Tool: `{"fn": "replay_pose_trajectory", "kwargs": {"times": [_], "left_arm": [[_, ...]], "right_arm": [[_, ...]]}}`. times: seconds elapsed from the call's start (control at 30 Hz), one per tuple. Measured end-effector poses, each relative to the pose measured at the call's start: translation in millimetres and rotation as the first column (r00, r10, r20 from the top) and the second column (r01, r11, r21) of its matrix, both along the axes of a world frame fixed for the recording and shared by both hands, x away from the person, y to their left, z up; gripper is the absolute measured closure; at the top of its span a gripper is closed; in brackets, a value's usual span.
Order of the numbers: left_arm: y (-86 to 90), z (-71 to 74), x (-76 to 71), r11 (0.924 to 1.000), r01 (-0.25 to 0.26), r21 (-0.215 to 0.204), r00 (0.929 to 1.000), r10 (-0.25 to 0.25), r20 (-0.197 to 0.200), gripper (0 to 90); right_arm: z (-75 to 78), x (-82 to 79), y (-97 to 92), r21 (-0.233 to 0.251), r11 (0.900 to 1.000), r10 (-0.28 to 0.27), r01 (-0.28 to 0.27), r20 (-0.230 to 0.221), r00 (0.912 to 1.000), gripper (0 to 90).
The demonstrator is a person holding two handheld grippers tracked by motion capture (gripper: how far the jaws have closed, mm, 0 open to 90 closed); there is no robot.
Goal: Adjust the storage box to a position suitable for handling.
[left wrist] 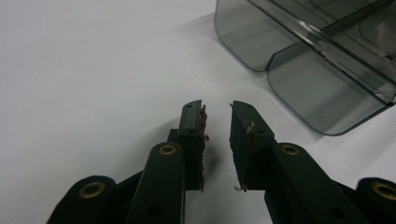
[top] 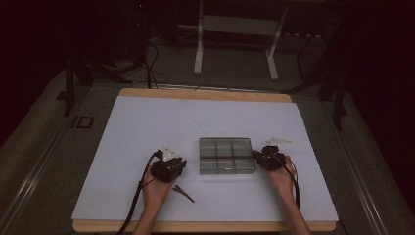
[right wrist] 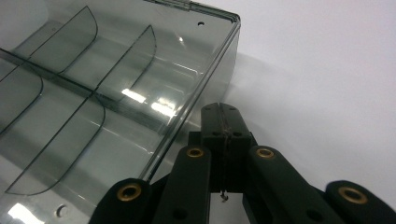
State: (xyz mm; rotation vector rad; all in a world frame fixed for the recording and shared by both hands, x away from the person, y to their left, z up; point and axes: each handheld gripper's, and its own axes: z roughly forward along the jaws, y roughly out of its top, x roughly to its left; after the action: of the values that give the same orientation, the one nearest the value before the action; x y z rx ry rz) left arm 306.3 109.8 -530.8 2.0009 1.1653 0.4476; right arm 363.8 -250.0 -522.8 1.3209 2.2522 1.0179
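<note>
Your left tongs (top: 172, 157) sit on the white sheet (top: 147, 127) of the bench (top: 205, 94), a short way to the left of the compartment box (top: 226, 155). Their jaws stand partly apart with nothing between them; in the left gripper view the left tongs (left wrist: 217, 114) show bare sheet through the gap, and the smoky clear box (left wrist: 317, 56) lies ahead and to the right, apart from the tips.

Your right tongs (top: 259, 155) rest at the right side of the box. In the right gripper view the right tongs (right wrist: 219, 109) have their jaws pressed together on nothing, the tips just beside the box wall (right wrist: 205, 88); whether they touch it you cannot tell.

The box stands low and flat near the middle of the sheet, between your two hands, its divided cells open upward. A dark hair clip (top: 184, 193) lies on the sheet near your left hand (top: 157, 188).
</note>
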Motion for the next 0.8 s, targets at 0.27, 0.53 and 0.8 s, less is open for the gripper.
{"fn": "replay_pose_trajectory", "kwargs": {"times": [0.27,0.53,0.8], "left_arm": [[-0.7,0.5,-0.6,0.9999,-0.002,0.01,1.0,0.002,0.008,76.7],[-1.0,0.5,-0.3,0.9998,-0.008,0.02,1.0,0.008,0.003,76.4],[-4.2,0.2,-0.6,0.9999,0.007,0.016,1.0,-0.007,0.0,78.7]], "right_arm": [[-0.1,0.8,9.9,0.0,0.9998,0.02,-0.02,0.0,0.9998,90.0],[0.4,-1.9,16.7,0.005,0.9991,0.042,-0.042,0.002,0.9991,90.0],[0.6,-6.3,21.8,0.018,0.9983,0.056,-0.056,0.0,0.9984,90.0]]}}
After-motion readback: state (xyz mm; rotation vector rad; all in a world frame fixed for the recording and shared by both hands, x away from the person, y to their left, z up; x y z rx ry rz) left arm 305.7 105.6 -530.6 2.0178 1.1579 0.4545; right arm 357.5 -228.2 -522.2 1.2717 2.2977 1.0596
